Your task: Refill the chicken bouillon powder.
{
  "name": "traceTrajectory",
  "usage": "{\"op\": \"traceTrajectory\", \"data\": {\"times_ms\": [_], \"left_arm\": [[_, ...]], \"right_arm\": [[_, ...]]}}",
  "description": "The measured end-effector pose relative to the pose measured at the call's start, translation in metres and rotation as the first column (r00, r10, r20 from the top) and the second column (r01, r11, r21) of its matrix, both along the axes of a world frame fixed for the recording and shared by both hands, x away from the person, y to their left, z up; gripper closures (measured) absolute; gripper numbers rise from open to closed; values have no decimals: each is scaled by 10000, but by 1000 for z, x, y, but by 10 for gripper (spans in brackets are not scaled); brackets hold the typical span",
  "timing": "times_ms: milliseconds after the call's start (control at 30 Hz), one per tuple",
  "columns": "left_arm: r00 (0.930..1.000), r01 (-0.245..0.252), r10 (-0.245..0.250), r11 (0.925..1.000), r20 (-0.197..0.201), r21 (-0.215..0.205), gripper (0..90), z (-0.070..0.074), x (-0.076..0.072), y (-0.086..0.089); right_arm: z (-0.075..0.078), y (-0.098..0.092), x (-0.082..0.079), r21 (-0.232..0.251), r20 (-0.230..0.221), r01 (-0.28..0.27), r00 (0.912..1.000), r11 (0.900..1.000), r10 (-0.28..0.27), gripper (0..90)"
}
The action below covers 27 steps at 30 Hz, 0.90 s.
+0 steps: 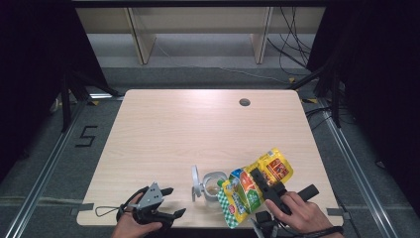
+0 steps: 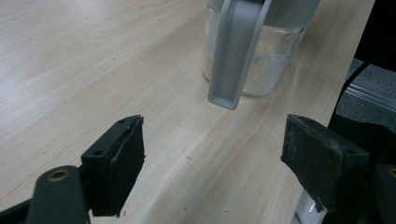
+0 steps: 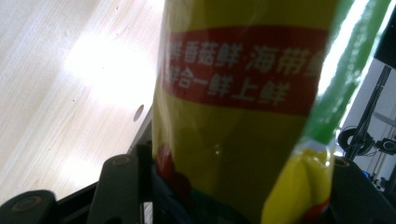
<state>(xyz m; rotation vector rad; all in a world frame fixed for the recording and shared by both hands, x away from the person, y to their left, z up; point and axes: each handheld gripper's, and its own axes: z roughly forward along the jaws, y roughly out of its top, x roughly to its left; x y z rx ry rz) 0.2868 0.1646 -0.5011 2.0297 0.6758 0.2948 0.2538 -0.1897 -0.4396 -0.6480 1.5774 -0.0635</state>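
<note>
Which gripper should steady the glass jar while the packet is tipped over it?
Left. The left gripper is open and empty beside the glass jar; the right gripper is clamped on the yellow packet.

Light wooden table (image 1: 163, 134) bearing glass jar (image 1: 214, 184).

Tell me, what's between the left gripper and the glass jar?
Nothing but bare table. In the left gripper view, the open left gripper faces the jar across plain wood with a few crumbs; the jar's grey lid hangs down its near side.
</note>
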Motion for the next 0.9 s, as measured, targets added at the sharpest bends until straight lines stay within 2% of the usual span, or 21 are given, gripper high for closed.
{"op": "traceTrajectory", "data": {"times_ms": [100,133,167,267,300,367,433,500,533,633,767,800,900], "left_arm": [[9999,72,-71,9999,-77,85,207,1,0,1],[9999,77,-76,9999,-84,90,207,1,0,1],[9999,76,-78,9995,77,311,207,1,1,2],[9999,82,-80,9998,-108,169,207,1,0,1],[9999,27,-25,9999,-154,148,207,1,-1,0],[9994,20,-19,10000,-332,44,207,0,-1,0],[9999,-69,70,10000,-150,63,207,0,-2,0],[9998,-71,71,10000,-185,-14,207,0,-2,0],[9998,-63,66,9999,-209,132,207,1,-2,0],[9999,-61,62,9999,-116,89,207,0,-1,0],[9999,-63,64,10000,-132,37,207,0,-2,0],[9995,43,-40,10000,-303,88,207,1,-1,0],[9996,33,-29,9999,-273,145,207,1,-1,0]], "right_arm": [[1,0,0,-112,52,-66,10000,9999,67,482],[3,1,1,-392,87,-92,9999,9992,96,481],[4,1,1,-410,90,-109,9999,9991,113,482],[4,2,3,-410,133,-225,9996,9989,231,482],[6,4,3,-671,95,-226,9997,9975,233,482],[6,4,3,-606,93,-219,9997,9979,225,482],[6,5,3,-677,49,-274,9996,9973,278,483],[6,5,3,-641,48,-274,9996,9976,278,485],[6,5,3,-713,58,-297,9995,9970,302,492],[7,5,3,-737,41,-323,9995,9968,327,504],[7,5,3,-695,44,-298,9995,9971,302,505],[7,5,3,-703,23,-300,9995,9971,303,506],[8,5,4,-798,66,-355,9993,9962,361,506]]}}
